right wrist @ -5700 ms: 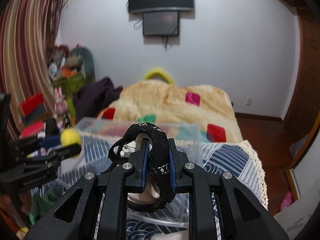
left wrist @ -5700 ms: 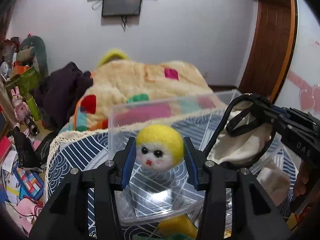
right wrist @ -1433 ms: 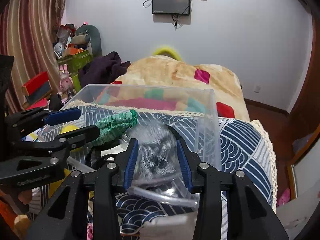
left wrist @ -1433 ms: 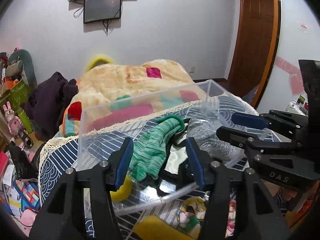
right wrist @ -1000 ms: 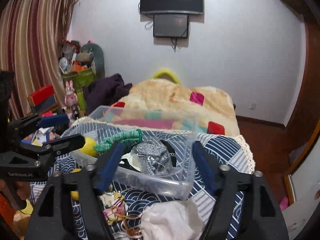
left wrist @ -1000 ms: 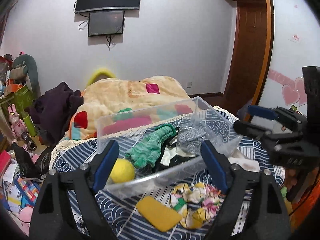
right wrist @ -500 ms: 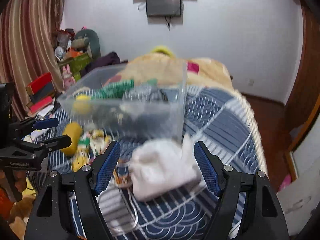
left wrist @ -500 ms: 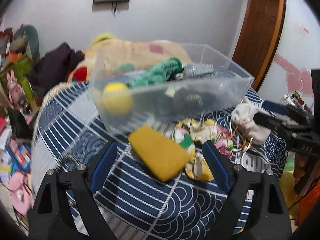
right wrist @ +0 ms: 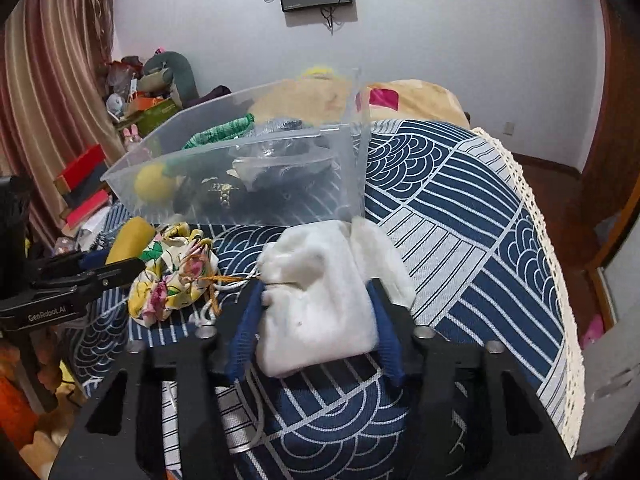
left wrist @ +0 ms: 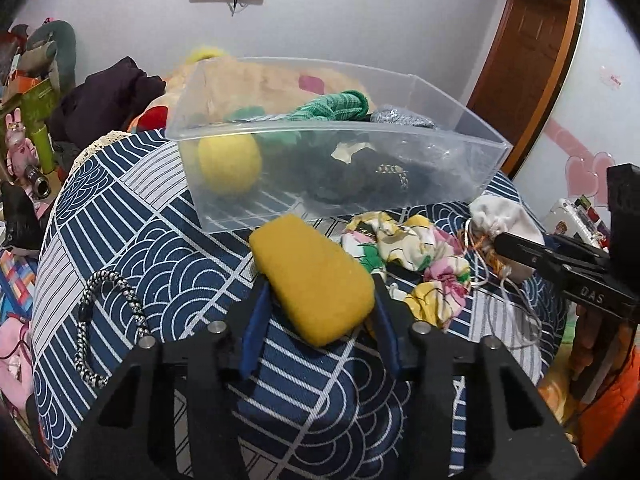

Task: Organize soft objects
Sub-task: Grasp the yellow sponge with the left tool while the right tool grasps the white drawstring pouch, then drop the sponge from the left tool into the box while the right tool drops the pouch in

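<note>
A clear plastic bin (left wrist: 472, 136) stands on the blue patterned cloth; it holds a yellow ball (left wrist: 229, 162), a green knit glove (left wrist: 332, 106), a grey knit piece (left wrist: 400, 118) and dark items. My left gripper (left wrist: 320, 300) has closed in around a yellow sponge pad (left wrist: 312, 276) lying in front of the bin, its blue pads at both sides. My right gripper (right wrist: 316, 312) has closed in around a white cloth pouch (right wrist: 320, 300) in front of the bin (right wrist: 240, 172). A floral scrunchie (left wrist: 420, 256) lies between the two.
A black-and-white braided cord (left wrist: 96, 320) lies left on the cloth. The cloth's lace edge (right wrist: 536, 220) drops off at the right. A bed with a patchwork blanket (right wrist: 400, 96) lies behind. Toys and boxes (right wrist: 132, 92) clutter the left.
Both grippers have come down low in front of the bin and narrowed from wide open, the left onto the yellow sponge pad, the right onto the white pouch.
</note>
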A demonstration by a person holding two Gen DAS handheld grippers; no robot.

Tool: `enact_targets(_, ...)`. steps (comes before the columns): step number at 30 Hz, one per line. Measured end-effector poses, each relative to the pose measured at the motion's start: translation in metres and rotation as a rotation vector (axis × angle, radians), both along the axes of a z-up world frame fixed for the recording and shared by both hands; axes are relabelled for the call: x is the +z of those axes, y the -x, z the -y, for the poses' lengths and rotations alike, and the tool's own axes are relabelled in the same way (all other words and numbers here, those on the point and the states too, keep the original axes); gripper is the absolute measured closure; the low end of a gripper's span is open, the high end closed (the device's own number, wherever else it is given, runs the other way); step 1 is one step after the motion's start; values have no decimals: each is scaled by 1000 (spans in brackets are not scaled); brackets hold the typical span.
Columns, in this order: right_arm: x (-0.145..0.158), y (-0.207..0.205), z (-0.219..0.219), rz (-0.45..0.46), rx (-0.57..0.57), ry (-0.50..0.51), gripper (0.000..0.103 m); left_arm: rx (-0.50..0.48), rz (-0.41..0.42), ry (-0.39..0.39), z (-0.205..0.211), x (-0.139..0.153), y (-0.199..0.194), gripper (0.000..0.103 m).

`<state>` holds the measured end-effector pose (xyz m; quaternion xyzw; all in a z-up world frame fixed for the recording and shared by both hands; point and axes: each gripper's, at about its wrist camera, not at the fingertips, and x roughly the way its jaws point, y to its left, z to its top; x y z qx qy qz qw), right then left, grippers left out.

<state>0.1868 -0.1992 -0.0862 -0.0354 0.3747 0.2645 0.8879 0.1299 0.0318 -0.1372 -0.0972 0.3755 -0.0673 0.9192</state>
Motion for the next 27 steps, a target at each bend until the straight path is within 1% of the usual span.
enact_targets(2, 0, 2, 2, 3, -1, -7, 77, 0, 4, 0, -1, 1, 5, 59)
enact_targets(5, 4, 7, 4, 17, -13, -21, 83, 4, 12, 6, -5, 5, 11, 61)
enact_targets(10, 17, 13, 10, 54, -18, -53, 84, 7, 59, 1, -8, 22, 23, 61)
enact_targets(14, 35, 19, 11, 109, -19, -73, 84, -1, 111, -5, -10, 43, 30, 61)
enact_targets(19, 55, 25, 8, 170, -7, -98, 84, -17, 155, -8, -8, 63, 31, 61)
enact_targets(23, 69, 27, 1, 219, 6, -109, 84, -24, 161, -27, -3, 67, 26, 61)
enact_targets(27, 76, 22, -4, 236, 20, -122, 84, -27, 159, -35, 0, 68, 11, 61)
